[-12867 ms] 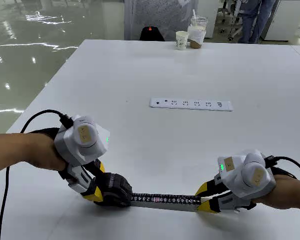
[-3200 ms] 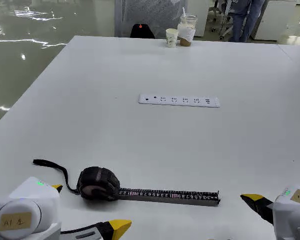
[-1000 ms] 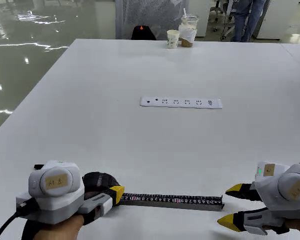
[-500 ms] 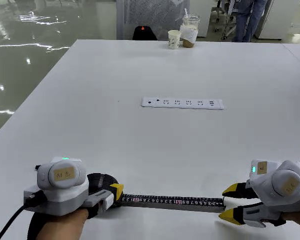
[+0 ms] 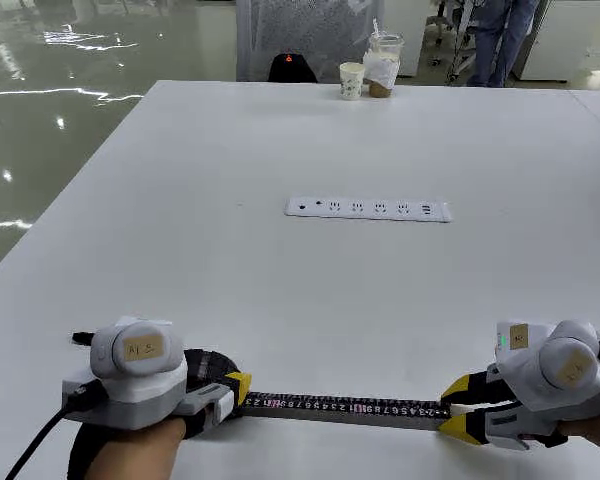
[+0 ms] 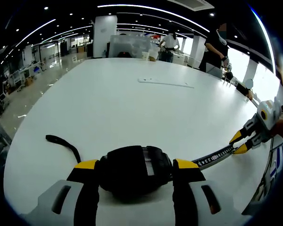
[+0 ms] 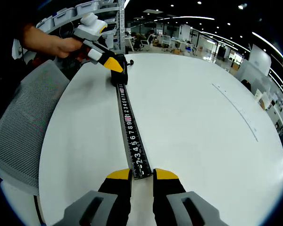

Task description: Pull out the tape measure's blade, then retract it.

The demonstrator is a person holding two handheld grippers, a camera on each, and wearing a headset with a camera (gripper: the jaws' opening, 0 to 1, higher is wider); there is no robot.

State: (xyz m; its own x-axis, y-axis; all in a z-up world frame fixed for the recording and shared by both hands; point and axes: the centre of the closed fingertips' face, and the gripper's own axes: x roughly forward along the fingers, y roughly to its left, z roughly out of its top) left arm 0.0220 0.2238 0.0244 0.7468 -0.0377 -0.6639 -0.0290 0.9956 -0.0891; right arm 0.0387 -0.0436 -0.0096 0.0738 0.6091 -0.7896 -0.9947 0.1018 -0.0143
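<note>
Tape measure (image 6: 134, 169) with blade (image 5: 340, 407) stretched rightward, flat

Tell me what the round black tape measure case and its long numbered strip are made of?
The case looks like matte black plastic, maybe rubber-coated: its surface is dull and its shape looks moulded. The blade looks like thin painted metal, probably steel: it lies stiff and straight on the table, dark with pale printed numbers and a faint sheen.
</note>
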